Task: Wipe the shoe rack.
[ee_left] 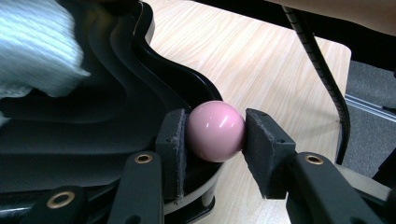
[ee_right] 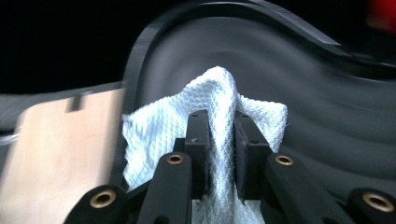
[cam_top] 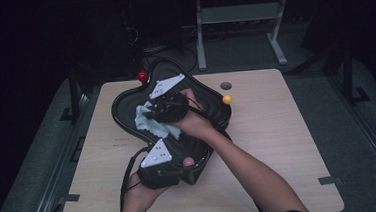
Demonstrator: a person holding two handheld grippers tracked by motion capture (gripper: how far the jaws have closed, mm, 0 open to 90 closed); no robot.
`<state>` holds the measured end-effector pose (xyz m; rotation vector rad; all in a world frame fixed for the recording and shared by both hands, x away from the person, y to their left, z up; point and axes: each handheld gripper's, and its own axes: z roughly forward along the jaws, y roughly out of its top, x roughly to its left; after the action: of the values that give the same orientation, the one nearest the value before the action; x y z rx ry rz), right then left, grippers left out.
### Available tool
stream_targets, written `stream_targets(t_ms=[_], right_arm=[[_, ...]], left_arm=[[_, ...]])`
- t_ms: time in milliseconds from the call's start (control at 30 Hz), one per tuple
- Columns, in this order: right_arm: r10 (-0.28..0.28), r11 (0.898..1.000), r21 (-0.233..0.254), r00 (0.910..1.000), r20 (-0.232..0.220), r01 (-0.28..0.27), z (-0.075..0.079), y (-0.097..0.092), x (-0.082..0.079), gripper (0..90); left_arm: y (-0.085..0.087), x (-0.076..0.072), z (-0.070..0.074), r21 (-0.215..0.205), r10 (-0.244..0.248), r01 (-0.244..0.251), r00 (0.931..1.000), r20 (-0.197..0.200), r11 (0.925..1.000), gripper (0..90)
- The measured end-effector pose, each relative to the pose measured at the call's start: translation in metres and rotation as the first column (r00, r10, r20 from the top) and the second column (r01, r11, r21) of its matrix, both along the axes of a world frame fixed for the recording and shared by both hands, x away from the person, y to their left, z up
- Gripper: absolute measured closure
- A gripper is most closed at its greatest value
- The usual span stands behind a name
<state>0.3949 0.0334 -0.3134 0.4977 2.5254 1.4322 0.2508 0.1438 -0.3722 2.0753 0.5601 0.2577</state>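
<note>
You are pinching the white waffle-weave cloth (ee_right: 219, 116) in your right gripper (ee_right: 219, 154) inside the wavy black plastic tray (cam_top: 125, 103); your left gripper (ee_left: 215, 140) is clamping the tray's glossy pink ball (ee_left: 216, 130). Wiping hard risks twisting the tray loose from that ball.

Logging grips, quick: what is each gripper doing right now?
Left gripper: shut on the glossy pink ball.
Right gripper: shut on the white waffle-weave cloth.

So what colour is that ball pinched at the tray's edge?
Pink ball, clearest in the left gripper view.
</note>
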Motion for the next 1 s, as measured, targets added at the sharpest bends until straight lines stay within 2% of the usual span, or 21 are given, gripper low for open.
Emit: stream_targets(t_ms=[33, 100, 200, 267, 300, 367, 433, 467, 500, 567, 633, 667, 700, 733, 800, 833, 867, 900, 1000], right_arm=[[-0.023, 1.0, 0.016, 0.9996, -0.014, 0.023, 0.0, -0.002, 0.004, 78.1], [-0.021, 1.0, 0.013, 0.9998, -0.006, 0.021, 0.0, -0.001, 0.001, 78.2], [0.07, 0.997, 0.014, 0.9976, -0.005, -0.07, 0.0, 0.01, -0.013, 77.8], [0.077, 0.997, -0.006, 0.9968, 0.023, -0.077, 0.001, 0.014, -0.016, 78.0], [0.054, 0.998, 0.017, 0.9985, 0.014, -0.054, 0.001, 0.012, -0.008, 78.6], [-0.016, 1.0, 0.026, 0.9998, 0.014, 0.015, 0.003, 0.008, 0.002, 78.6], [-0.032, 0.999, 0.032, 0.9995, 0.008, 0.032, 0.003, 0.006, 0.005, 78.5], [-0.033, 0.999, 0.038, 0.9994, 0.0, 0.033, 0.003, 0.007, 0.006, 78.3], [-0.03, 0.999, 0.039, 0.9995, 0.01, 0.03, 0.003, 0.009, 0.003, 77.8], [0.025, 0.999, 0.041, 0.9995, 0.018, -0.025, 0.002, 0.016, -0.007, 77.6], [0.049, 0.998, 0.022, 0.9971, 0.058, -0.05, 0.003, 0.024, -0.013, 77.6], [0.049, 0.998, 0.022, 0.9971, 0.058, -0.05, 0.003, 0.024, -0.013, 77.6], [0.001, 0.999, 0.036, 0.998, 0.063, -0.004, 0.004, 0.021, -0.004, 77.7], [0.001, 0.999, 0.036, 0.998, 0.063, -0.004, 0.004, 0.021, -0.004, 77.7], [-0.049, 0.997, 0.056, 0.9978, 0.045, 0.046, 0.006, 0.018, 0.007, 77.4], [-0.049, 0.997, 0.056, 0.9978, 0.045, 0.046, 0.006, 0.018, 0.007, 77.4], [-0.042, 0.998, 0.055, 0.9977, 0.053, 0.04, 0.005, 0.02, 0.004, 77.4], [0.021, 0.998, 0.062, 0.9986, 0.049, -0.024, 0.005, 0.027, -0.005, 76.8], [0.039, 0.998, 0.054, 0.9964, 0.075, -0.043, 0.006, 0.033, -0.01, 76.7]], left_arm=[[0.0, 0.0, 0.0, 0.0, 0.0, 0.0, 1.0, 0.002, 1.0, 60.0], [0.0, 0.0, 0.0, 0.0, 0.0, 0.0, 1.0, -0.001, 1.0, 60.1], [0.0, 0.0, 0.0, 0.0, -0.001, 0.001, 1.0, -0.001, 1.0, 60.0], [0.0, 0.0, 0.0, 0.0, -0.001, 0.001, 1.0, -0.002, 1.0, 60.0], [0.0, 0.0, 0.0, 0.0, 0.0, 0.0, 1.0, -0.001, 1.0, 60.0], [0.0, 0.0, 0.0, 0.001, 0.001, -0.001, 1.0, 0.001, 1.0, 60.0], [0.0, 0.0, 0.0, 0.002, 0.001, -0.001, 1.0, 0.002, 1.0, 60.0], [0.0, -0.001, 0.0, 0.001, 0.001, -0.001, 1.0, 0.002, 1.0, 60.0], [0.0, 0.0, 0.0, -0.001, 0.001, -0.001, 1.0, 0.001, 1.0, 60.0], [0.0, -0.001, 0.0, 0.003, 0.0, 0.0, 1.0, 0.001, 1.0, 60.0], [0.0, 0.0, 0.0, 0.001, -0.001, 0.001, 1.0, -0.001, 1.0, 60.0], [0.0, 0.0, 0.0, 0.001, -0.001, 0.001, 1.0, -0.001, 1.0, 60.0], [0.001, 0.0, 0.0, 0.004, -0.001, 0.001, 1.0, 0.003, 1.0, 60.0], [0.0, 0.0, 0.0, 0.002, -0.001, 0.001, 1.0, 0.003, 1.0, 60.0], [0.0, 0.0, 0.0, 0.001, -0.002, 0.002, 1.0, 0.002, 1.0, 60.0], [0.0, 0.0, 0.0, 0.001, -0.002, 0.002, 1.0, 0.002, 1.0, 60.0], [0.001, 0.0, 0.0, 0.005, -0.003, 0.003, 1.0, 0.003, 1.0, 60.0], [0.001, 0.0, 0.0, 0.004, -0.004, 0.004, 1.0, 0.004, 1.0, 60.0], [0.001, 0.0, 0.0, 0.002, -0.002, 0.002, 1.0, 0.005, 1.0, 60.0]])
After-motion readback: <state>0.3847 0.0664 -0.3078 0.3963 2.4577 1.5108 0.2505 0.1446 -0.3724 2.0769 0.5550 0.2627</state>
